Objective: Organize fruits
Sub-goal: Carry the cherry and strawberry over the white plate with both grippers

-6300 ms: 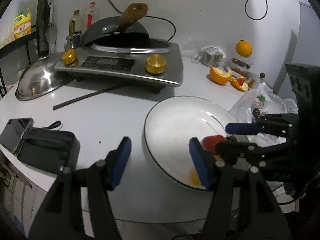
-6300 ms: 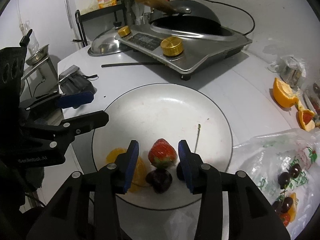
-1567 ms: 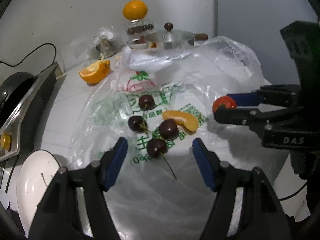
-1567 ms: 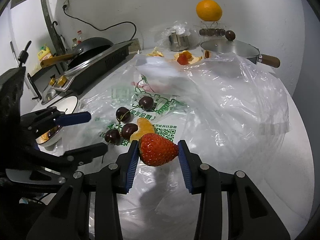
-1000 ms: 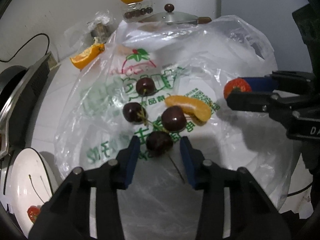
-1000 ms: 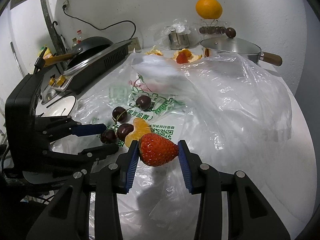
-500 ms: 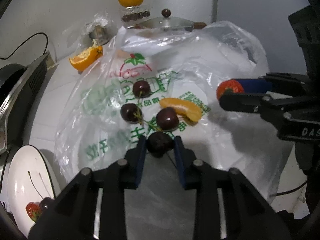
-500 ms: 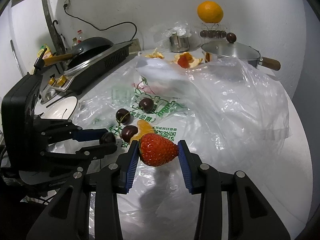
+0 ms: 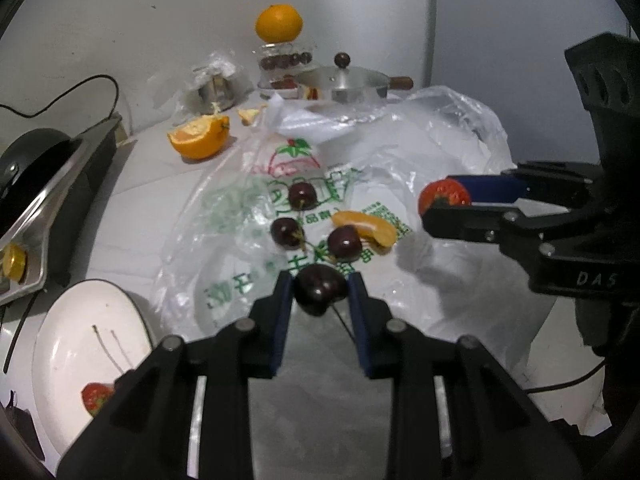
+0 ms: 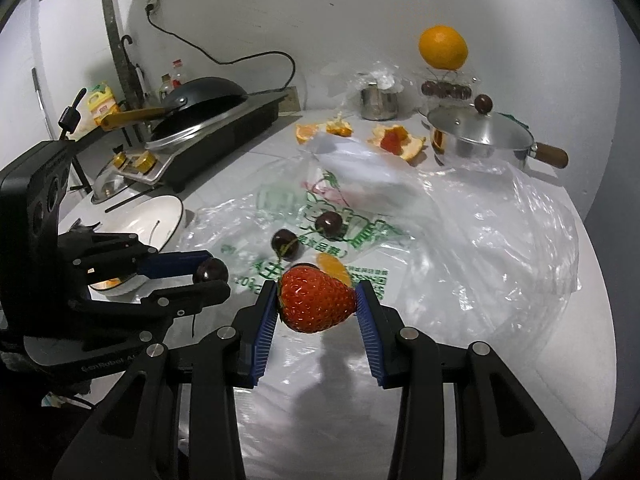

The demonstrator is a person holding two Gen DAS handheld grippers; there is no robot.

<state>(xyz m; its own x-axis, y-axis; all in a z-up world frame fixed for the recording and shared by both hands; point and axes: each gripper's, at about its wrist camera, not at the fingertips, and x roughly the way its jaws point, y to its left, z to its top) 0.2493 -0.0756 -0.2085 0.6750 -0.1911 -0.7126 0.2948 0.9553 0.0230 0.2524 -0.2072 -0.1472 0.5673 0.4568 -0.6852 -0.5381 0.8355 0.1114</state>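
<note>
My left gripper (image 9: 319,294) pinches a cherry (image 9: 320,289), right gripper (image 10: 317,303) a strawberry (image 10: 316,303); both look soft, bruisable, so I squeeze lightly across their middles.

Kitchen clutter along the wall.
Lidded pot (image 10: 478,136) with wooden handle at right, steel cup (image 10: 379,103) beside it, wok (image 10: 200,94) on a cooker (image 10: 224,130) at left, power cord (image 10: 224,56) up to a wall socket (image 10: 152,2).

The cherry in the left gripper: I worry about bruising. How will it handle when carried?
The cherry looks round and glossy, so it may slip or roll between the pads. The left gripper pinches only its sides, so a tighter squeeze could bruise it.
</note>
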